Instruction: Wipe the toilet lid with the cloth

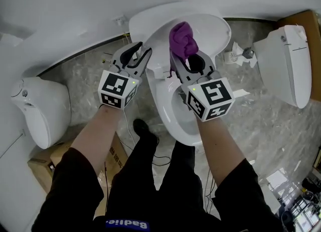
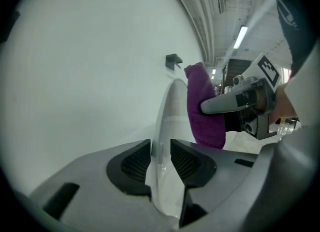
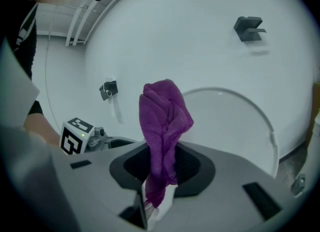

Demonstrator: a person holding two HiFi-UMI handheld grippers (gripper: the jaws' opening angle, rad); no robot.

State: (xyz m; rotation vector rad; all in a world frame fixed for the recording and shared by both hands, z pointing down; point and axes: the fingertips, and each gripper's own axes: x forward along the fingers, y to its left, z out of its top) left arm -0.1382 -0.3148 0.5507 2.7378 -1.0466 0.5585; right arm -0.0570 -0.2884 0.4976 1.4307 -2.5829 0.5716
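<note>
Only the head view shows all three toilets: middle toilet point(image 1: 173, 118), left toilet point(image 1: 37, 108), right toilet point(image 1: 286, 65). Two grippers, one cloth. Left gripper point(image 2: 160, 153) jaws apart, raised lid point(image 2: 170, 105) edge between them, clear only in its own view. Right gripper point(image 3: 160, 163) clamps the purple cloth point(image 3: 162, 121), near the lid.

White lettering on blue waistband point(image 1: 128, 224), looks like "Badlle", uncertain, red print on cardboard box point(image 1: 116, 160), too small to read

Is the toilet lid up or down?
Up. The toilet lid stands raised behind the bowl, with the purple cloth in front of its inner face.
</note>
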